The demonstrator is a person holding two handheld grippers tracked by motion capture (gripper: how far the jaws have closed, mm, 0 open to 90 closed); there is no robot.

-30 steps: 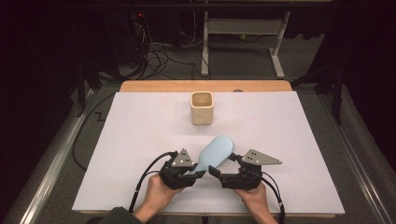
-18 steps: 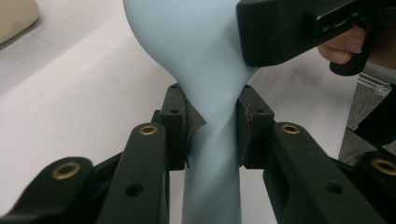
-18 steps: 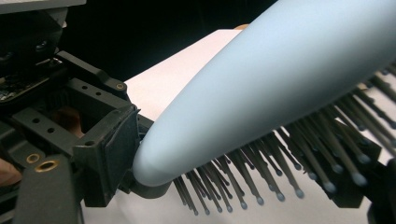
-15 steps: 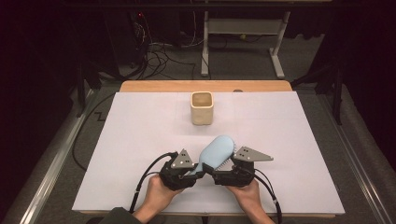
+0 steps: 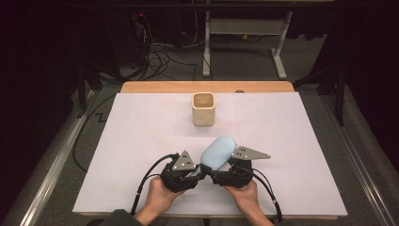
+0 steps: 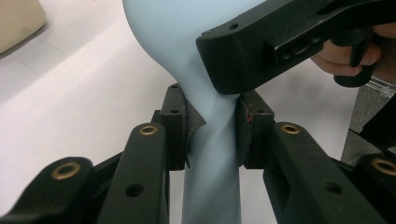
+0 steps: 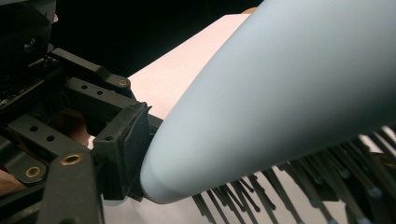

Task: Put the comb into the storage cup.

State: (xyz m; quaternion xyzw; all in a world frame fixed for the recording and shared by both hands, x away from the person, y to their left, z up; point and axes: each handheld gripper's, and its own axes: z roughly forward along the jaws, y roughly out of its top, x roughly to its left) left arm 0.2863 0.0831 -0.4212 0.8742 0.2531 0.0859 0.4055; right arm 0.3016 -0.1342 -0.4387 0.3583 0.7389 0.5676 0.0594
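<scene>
Surroundings: square beige ceramic cup [image 5: 203, 108] at 12 o'clock on white worktop [image 5: 131, 141], well apart, nothing between.
Brush: pale-blue smooth plastic hairbrush [image 5: 217, 153], black bristles, near edge.
Left gripper [image 5: 190, 170]: fingers pinching handle.
Right gripper [image 5: 225, 170]: fingers just been closing about brush head, contact unclear.

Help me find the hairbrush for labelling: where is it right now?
In the high view the light blue hairbrush is near the table's front edge, between the left gripper and the right gripper.

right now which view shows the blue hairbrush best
The high view: it shows the whole hairbrush over the table, held between both grippers. The left gripper view shows its handle clamped by the left hand-held gripper. The right gripper view shows the brush head's back and bristles close up, with the right hand-held gripper closing around it.
</scene>
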